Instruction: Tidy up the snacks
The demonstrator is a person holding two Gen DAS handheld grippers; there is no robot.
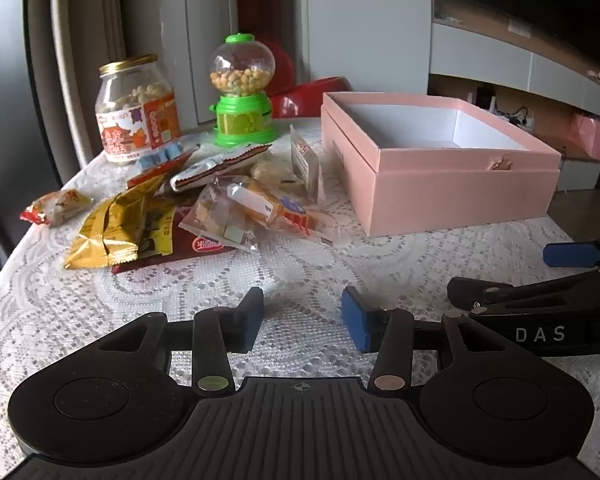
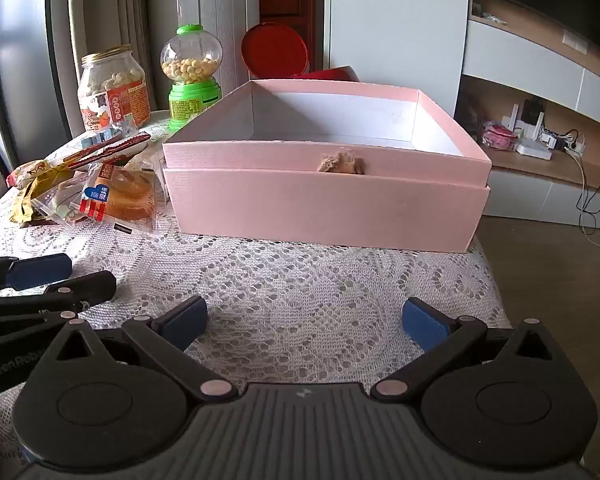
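A pile of snack packets lies on the lace tablecloth: a gold packet (image 1: pixel 112 228), a clear-wrapped cake (image 1: pixel 268 208), a small red-and-orange packet (image 1: pixel 56 206). The cake also shows in the right wrist view (image 2: pixel 120 196). An open pink box (image 1: pixel 440 160) stands right of the pile, seemingly empty; it fills the right wrist view (image 2: pixel 324 184). My left gripper (image 1: pixel 302 318) is open and empty, low over the cloth in front of the pile. My right gripper (image 2: pixel 304 322) is open and empty, in front of the box.
A glass jar of snacks (image 1: pixel 136 112) and a green candy dispenser (image 1: pixel 242 92) stand behind the pile. A red container (image 2: pixel 276 52) sits behind the box. The table edge (image 2: pixel 496 280) drops off at the right. Each gripper shows at the edge of the other's view.
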